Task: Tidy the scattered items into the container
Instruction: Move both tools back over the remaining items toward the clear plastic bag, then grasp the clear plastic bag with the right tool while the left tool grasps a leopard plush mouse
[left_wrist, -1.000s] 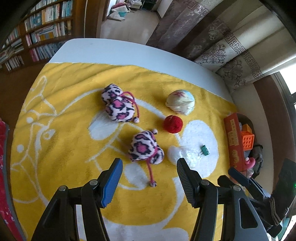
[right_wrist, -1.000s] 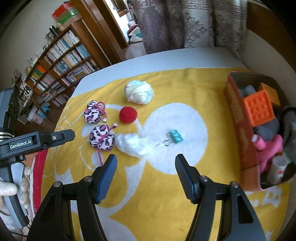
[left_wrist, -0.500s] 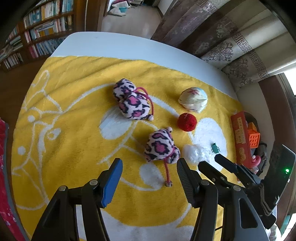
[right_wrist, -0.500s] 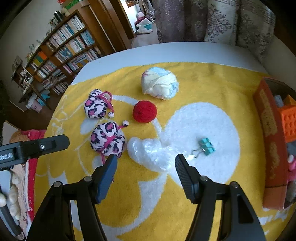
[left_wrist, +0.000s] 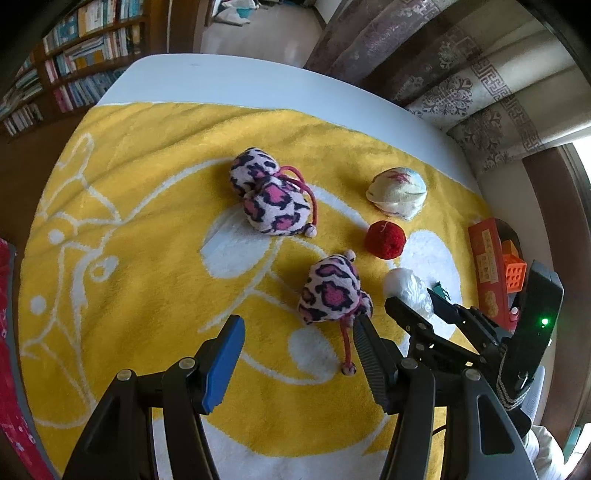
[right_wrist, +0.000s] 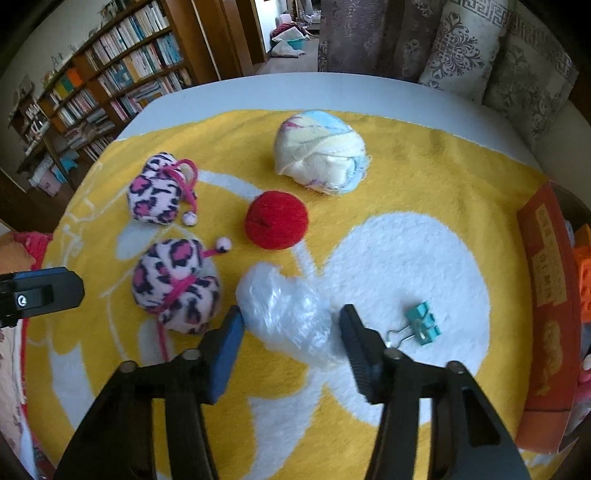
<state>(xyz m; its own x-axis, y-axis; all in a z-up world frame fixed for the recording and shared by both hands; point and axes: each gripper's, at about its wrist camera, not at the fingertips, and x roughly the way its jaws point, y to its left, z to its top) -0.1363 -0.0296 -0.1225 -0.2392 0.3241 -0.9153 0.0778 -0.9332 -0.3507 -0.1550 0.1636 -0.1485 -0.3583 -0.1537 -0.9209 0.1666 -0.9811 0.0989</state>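
Note:
On a yellow-and-white towel lie two pink leopard-print pouches (right_wrist: 177, 286) (right_wrist: 159, 194), a red ball (right_wrist: 276, 219), a rolled pale sock (right_wrist: 320, 153), a crumpled clear plastic bag (right_wrist: 286, 312) and a teal binder clip (right_wrist: 423, 325). My right gripper (right_wrist: 291, 332) is open, its fingers on either side of the plastic bag. My left gripper (left_wrist: 299, 350) is open, just short of the near pouch (left_wrist: 332, 291). The red box (right_wrist: 550, 295) with toys stands at the right.
The towel (left_wrist: 129, 221) covers a white table. Bookshelves (right_wrist: 110, 85) stand to the left and patterned curtains (right_wrist: 461, 48) behind. A red cloth (left_wrist: 11, 406) lies at the left edge. The right gripper also shows in the left wrist view (left_wrist: 417, 306).
My right gripper has moved forward and down until its fingers flank the plastic bag. My left gripper has drifted left and closer to the near leopard pouch.

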